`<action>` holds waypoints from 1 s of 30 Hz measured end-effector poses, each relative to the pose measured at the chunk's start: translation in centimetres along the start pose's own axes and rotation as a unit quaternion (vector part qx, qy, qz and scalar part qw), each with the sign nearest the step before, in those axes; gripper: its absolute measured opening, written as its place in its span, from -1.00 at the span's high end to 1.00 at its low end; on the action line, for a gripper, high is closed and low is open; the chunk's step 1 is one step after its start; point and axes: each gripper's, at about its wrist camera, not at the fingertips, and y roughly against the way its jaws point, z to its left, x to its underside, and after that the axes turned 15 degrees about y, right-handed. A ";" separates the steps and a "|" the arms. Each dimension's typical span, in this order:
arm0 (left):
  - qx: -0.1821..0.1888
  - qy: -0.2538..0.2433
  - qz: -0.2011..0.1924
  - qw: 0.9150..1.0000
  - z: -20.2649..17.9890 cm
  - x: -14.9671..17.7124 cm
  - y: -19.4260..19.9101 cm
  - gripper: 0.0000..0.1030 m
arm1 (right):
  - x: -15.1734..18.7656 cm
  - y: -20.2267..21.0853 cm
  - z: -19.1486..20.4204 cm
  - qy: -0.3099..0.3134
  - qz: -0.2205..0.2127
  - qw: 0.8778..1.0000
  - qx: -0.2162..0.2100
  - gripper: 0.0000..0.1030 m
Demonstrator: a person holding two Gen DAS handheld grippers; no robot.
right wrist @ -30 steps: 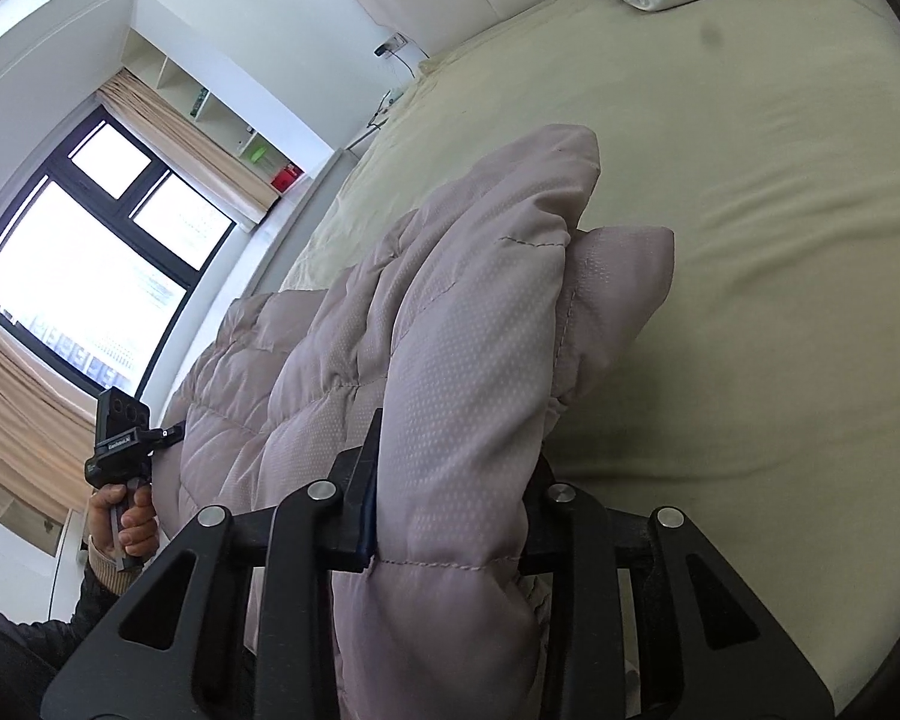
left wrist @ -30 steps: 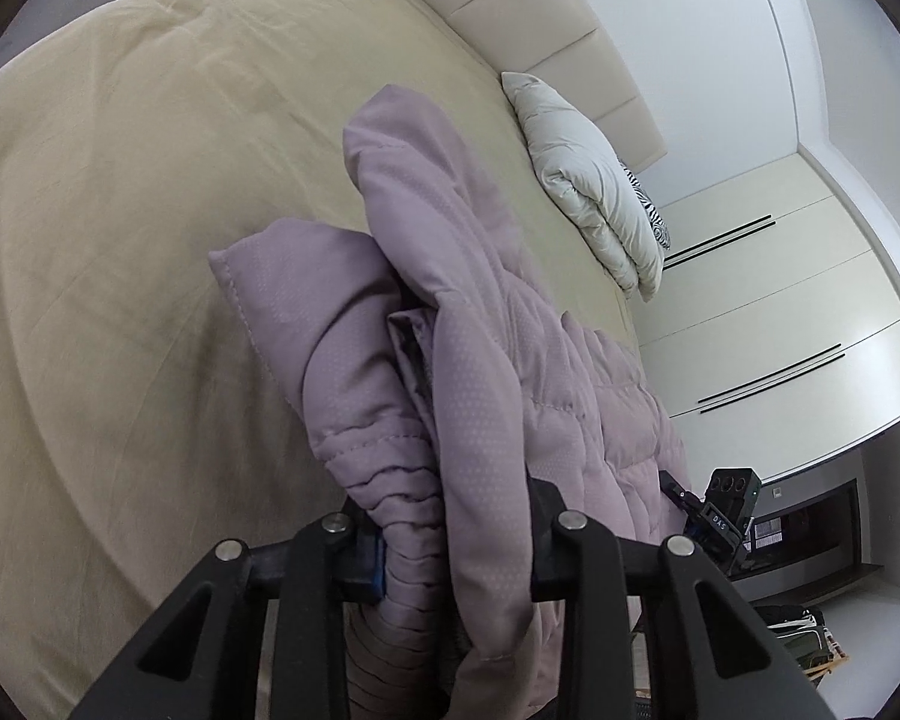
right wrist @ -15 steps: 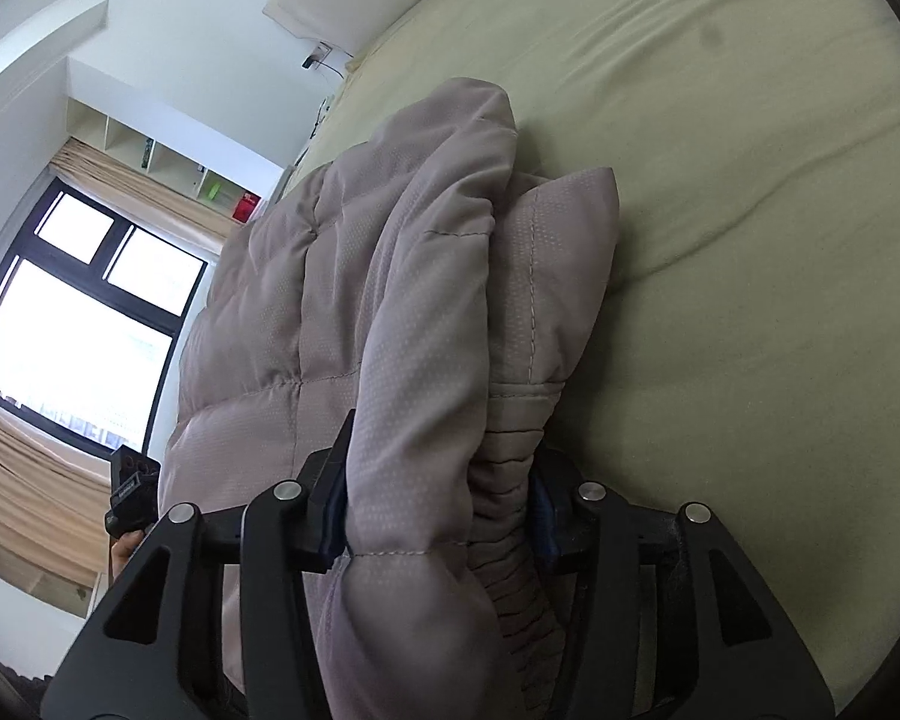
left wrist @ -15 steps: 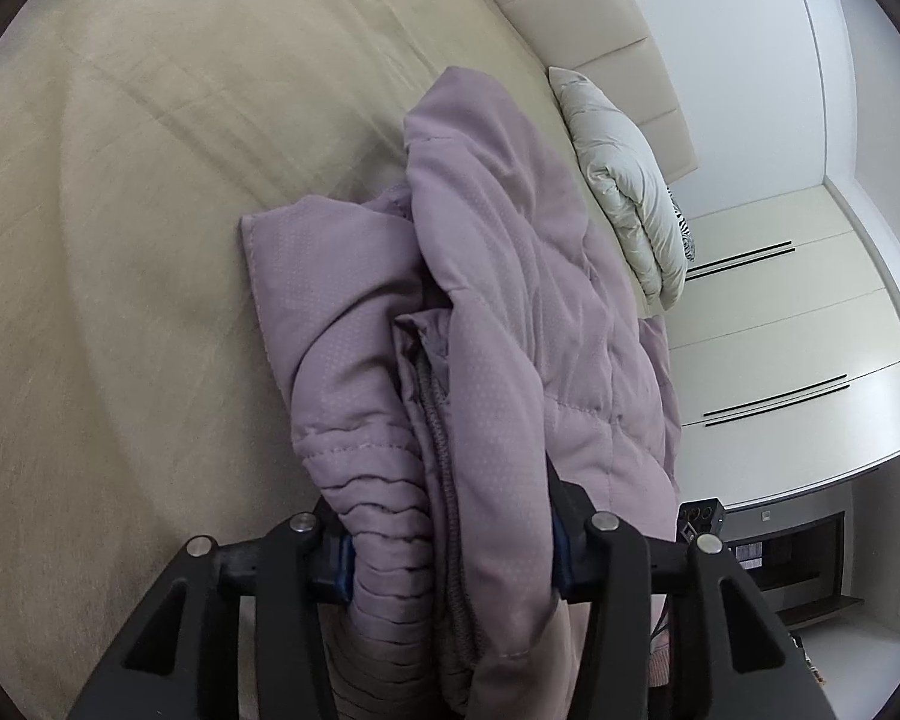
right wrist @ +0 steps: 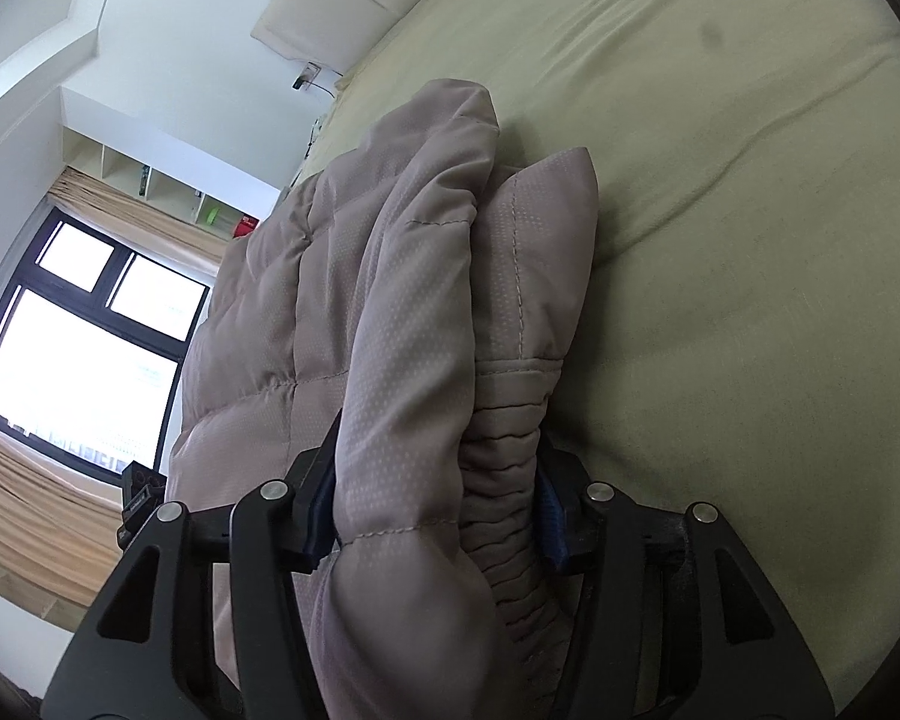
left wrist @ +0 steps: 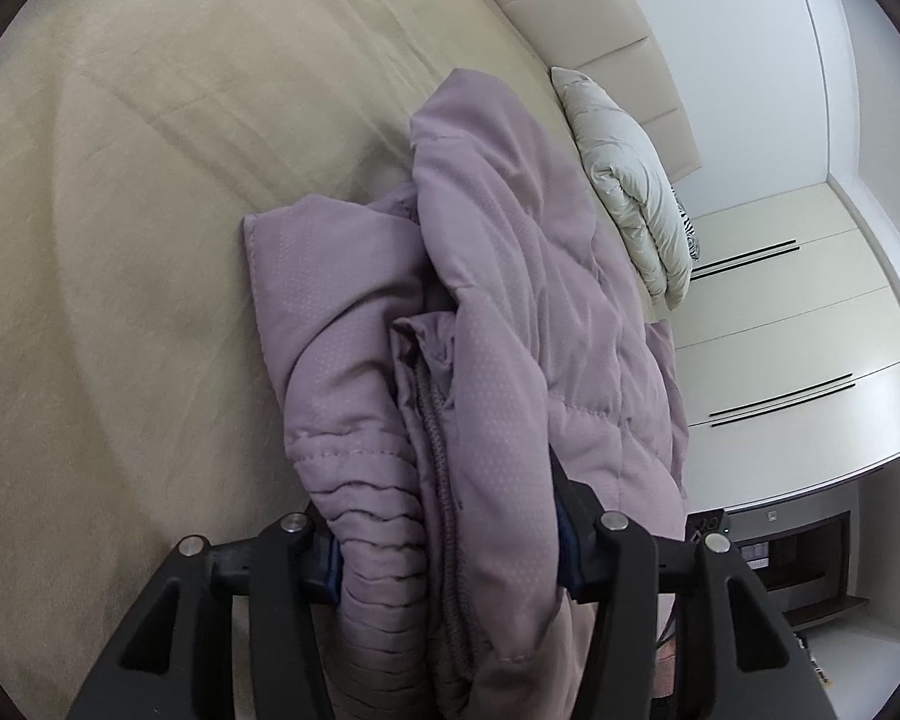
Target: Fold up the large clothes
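On the beige bed point(left wrist: 150, 192) lay my lilac puffer jacket point(left wrist: 480, 312), bunched; left gripper point(left wrist: 444, 546) and right gripper point(right wrist: 435, 510) jaws were both opening, each with padded folds filling the gap between them.

**Colours and patterns on the bed**

The padded jacket point(left wrist: 510, 312) is pale lilac with a fine dotted weave and stitched quilting lines; it looks more grey-pink in the right wrist view. The bed sheet point(left wrist: 150, 180) is plain pale yellow-beige. The folded duvet point(left wrist: 636, 180) near the headboard edge is off-white. Under it a black-and-white striped cloth point(left wrist: 689, 228) shows. Both grippers are black with blue pads.
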 end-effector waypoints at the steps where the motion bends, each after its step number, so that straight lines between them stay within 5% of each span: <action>1: -0.009 -0.010 -0.007 1.000 -0.5 0.4 0.4 -0.13 | 0.0 0.5 0.5 0.004 0.001 1.000 0.012 -0.01; 8: -0.054 -0.050 -0.074 0.995 -2.1 2.9 4.6 -0.53 | 1.2 5.5 3.8 0.048 -0.017 0.994 0.100 -0.04; 12: -0.119 -0.094 -0.160 0.975 -3.8 5.0 8.6 -0.76 | 2.4 8.9 6.8 0.089 -0.043 0.978 0.183 -0.04; 17: -0.193 -0.211 -0.285 0.915 -9.5 9.5 12.1 -1.00 | 2.4 12.1 12.2 0.146 -0.092 0.951 0.255 -0.16; 22: -0.177 -0.268 -0.385 0.865 -15.1 15.1 13.7 -1.00 | 1.5 14.3 18.9 0.154 -0.170 0.930 0.287 -0.56; 27: -0.200 -0.345 -0.475 0.785 -20.9 20.5 14.1 -1.00 | 1.4 18.2 25.6 0.179 -0.252 0.899 0.310 -0.79; 29: -0.223 -0.342 -0.485 0.773 -22.3 21.3 14.2 -1.00 | 1.4 19.5 27.8 0.200 -0.269 0.893 0.302 -0.80; 30: -0.238 -0.338 -0.478 0.775 -22.9 21.6 14.3 -1.00 | 1.5 20.2 28.9 0.205 -0.273 0.893 0.292 -0.80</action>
